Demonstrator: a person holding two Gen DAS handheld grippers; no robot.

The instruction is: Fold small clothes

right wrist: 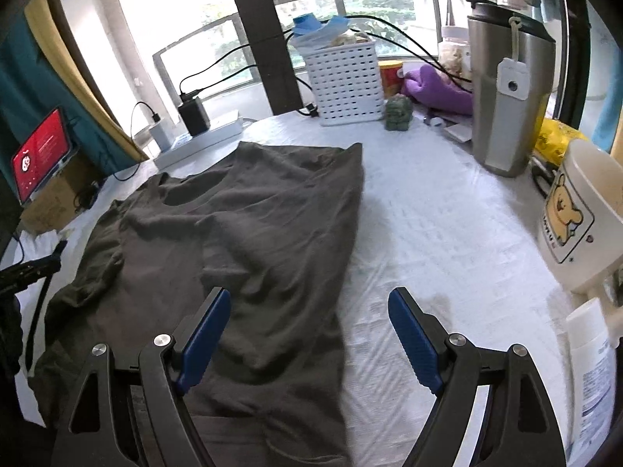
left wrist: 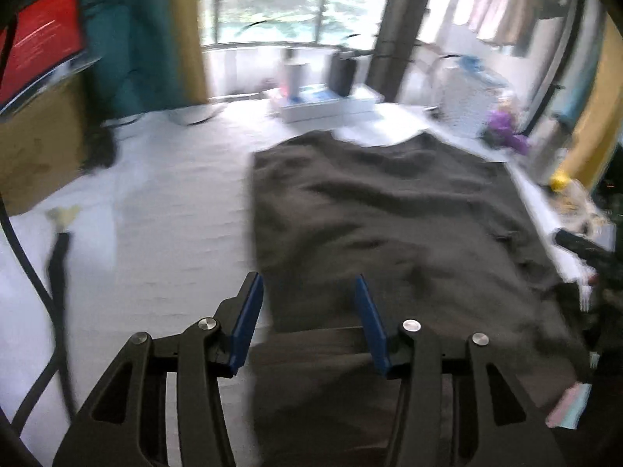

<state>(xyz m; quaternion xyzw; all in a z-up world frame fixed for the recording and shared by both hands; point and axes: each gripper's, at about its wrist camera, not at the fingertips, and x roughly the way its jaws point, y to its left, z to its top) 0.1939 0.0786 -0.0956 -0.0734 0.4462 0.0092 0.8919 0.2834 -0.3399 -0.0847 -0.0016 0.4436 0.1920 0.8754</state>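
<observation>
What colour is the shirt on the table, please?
Dark olive-brown shirt, plain; clearest in the right wrist view.

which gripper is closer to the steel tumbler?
Right. The right gripper has the steel tumbler ahead on its right; the left gripper hovers over the shirt's far side.

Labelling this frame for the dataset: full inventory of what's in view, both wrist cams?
T-shirt: 1, dark olive-brown, spread on the table, one side folded in.
Table cover: 1, white, under everything.
Basket: 1, white perforated, far edge.
Steel tumbler: 1, silver with tag, right side.
Bear mug: 1, cream, near right edge.
Purple cloth: 1, beside the basket.
Yellow-red can: 1, behind the basket.
Tablet: 1, red screen, on a cardboard box at far left.
Power bank: 1, black, cabled, far edge.
Left gripper: blue pads, open over the shirt's near-left edge.
Right gripper: blue pads, open over the shirt's right edge.
</observation>
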